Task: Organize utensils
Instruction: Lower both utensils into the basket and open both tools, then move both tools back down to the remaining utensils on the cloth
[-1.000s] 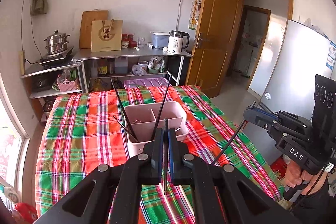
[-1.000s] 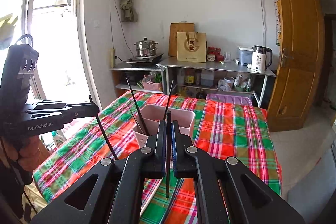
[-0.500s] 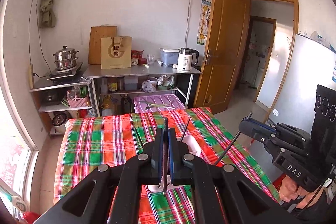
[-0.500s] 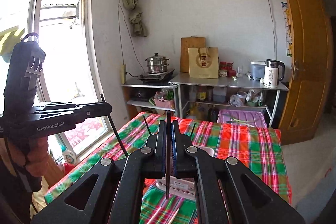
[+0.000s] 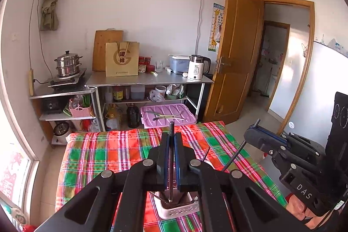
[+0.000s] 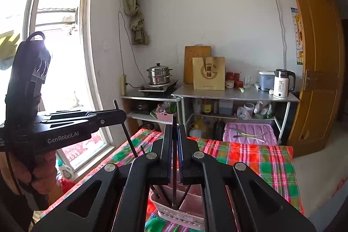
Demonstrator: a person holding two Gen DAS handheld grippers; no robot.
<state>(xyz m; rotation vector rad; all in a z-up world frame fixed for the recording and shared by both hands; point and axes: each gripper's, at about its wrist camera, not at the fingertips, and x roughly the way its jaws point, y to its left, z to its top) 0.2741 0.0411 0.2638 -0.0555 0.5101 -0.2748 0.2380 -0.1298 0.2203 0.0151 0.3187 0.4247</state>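
A pink-white utensil holder [image 5: 178, 208] stands on the plaid-covered table [image 5: 104, 158], just below both grippers; it also shows in the right wrist view [image 6: 184, 208]. My left gripper [image 5: 171, 140] is shut on a dark chopstick [image 5: 171, 166] held upright, its lower end inside the holder. My right gripper [image 6: 174, 134] is shut on another dark chopstick [image 6: 174, 166], also upright with its tip in the holder. Several dark chopsticks [image 6: 161, 195] lean in the holder. Each gripper shows in the other's view, the right one [image 5: 252, 134] and the left one [image 6: 121, 116].
A metal shelf table [image 5: 148, 79] with a kettle [image 5: 196, 67], paper bag and steamer pot [image 5: 66, 66] stands against the far wall. A purple tray [image 5: 167, 115] sits behind the table. An open wooden door [image 5: 235, 53] is at the right, a window [image 6: 54, 58] at the left.
Both grippers have risen and tilted up, so the holder has dropped to the bottom of both views. Both chopsticks stay gripped, now standing over the holder.
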